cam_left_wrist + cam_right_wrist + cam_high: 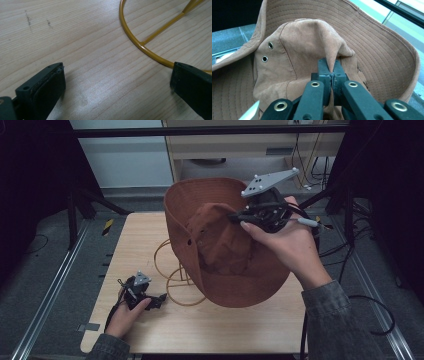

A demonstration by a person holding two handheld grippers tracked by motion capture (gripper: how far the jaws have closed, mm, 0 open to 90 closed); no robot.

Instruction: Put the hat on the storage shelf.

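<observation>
**Brown hat pinched by its crown and lifted above a wire stand**

The right gripper [332, 72] has its jaws closed tight on a fold of cloth at the crown of a brown brimmed hat [312, 42]; the pinch gathers the soft cloth into a ridge, which is what lets the hat be carried. In the high view the hat [225, 250] hangs off the surface, tilted so its brim faces the person, with the right hand [285, 240] raised behind it. It hangs over a yellow wire stand [175, 280], probably the place it is meant to go.

The left gripper [117, 82] rests low on the wooden surface [75, 37], jaws wide apart and holding nothing. One jaw lies against the stand's ring [140, 45], perhaps to keep it from sliding.
</observation>
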